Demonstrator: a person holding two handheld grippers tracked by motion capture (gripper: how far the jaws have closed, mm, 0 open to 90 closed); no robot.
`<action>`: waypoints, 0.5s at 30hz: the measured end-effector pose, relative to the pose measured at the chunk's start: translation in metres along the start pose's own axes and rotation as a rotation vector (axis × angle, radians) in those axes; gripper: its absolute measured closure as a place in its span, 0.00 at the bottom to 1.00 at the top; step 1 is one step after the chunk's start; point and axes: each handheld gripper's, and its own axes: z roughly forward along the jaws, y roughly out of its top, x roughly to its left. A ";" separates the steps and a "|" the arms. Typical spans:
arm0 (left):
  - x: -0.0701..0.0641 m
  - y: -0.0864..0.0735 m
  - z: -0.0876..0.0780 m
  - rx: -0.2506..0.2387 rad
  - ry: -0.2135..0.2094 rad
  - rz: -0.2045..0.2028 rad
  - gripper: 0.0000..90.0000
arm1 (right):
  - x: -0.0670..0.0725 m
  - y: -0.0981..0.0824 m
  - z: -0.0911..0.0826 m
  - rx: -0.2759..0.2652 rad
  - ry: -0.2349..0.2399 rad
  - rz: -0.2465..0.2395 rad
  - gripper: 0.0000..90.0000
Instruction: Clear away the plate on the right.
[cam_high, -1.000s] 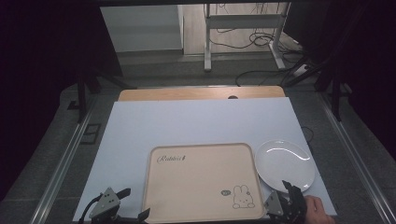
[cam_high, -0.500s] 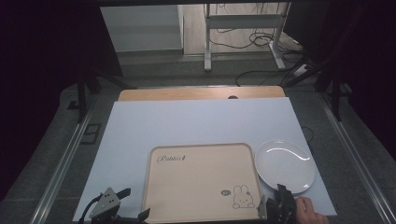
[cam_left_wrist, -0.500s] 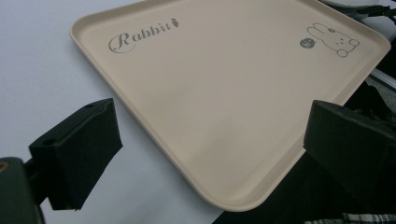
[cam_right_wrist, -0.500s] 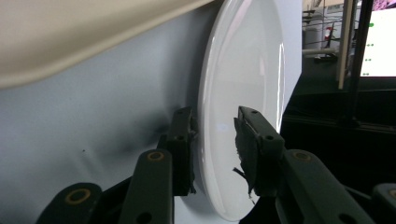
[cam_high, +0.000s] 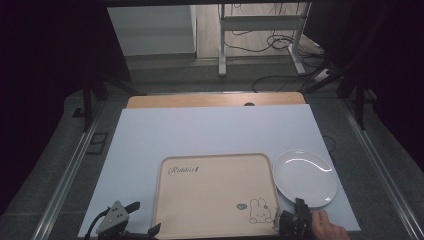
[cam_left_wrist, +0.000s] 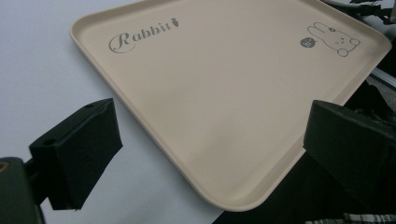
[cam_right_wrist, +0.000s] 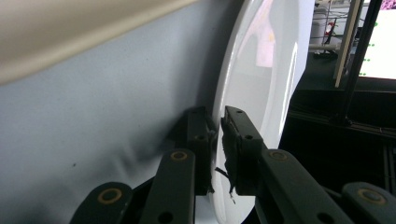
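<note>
A white plate (cam_high: 305, 177) lies on the pale blue table cover just right of a beige rabbit-print tray (cam_high: 215, 200). My right gripper (cam_high: 298, 206) sits at the plate's near rim with a hand behind it. In the right gripper view the gripper (cam_right_wrist: 217, 123) pinches the rim of the plate (cam_right_wrist: 261, 70). Its jaws have just been closing, one under and one over the rim. My left gripper (cam_high: 145, 218) rests by the tray's near left corner. In the left gripper view the gripper (cam_left_wrist: 212, 126) stands wide open, with the tray (cam_left_wrist: 224, 70) ahead of it.
The blue cover (cam_high: 210, 135) stretches bare beyond the tray toward a wooden table edge (cam_high: 215, 100). Metal rails (cam_high: 70, 175) run along both sides. The tray's rim (cam_right_wrist: 70, 28) lies close left of the plate.
My right gripper has sunk a little at the plate's near rim and its jaws have come together on that rim. The left gripper, tray and plate have stayed put.
</note>
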 end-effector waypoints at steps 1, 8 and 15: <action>0.000 0.000 0.000 0.000 0.000 0.000 0.04 | 0.000 0.000 0.002 0.004 0.000 -0.005 0.91; 0.000 0.000 0.000 0.002 0.001 0.001 0.04 | 0.000 0.003 0.006 0.033 -0.015 -0.007 0.95; 0.000 0.000 0.000 0.001 0.001 0.000 0.04 | -0.008 -0.001 0.002 0.026 -0.070 0.021 0.96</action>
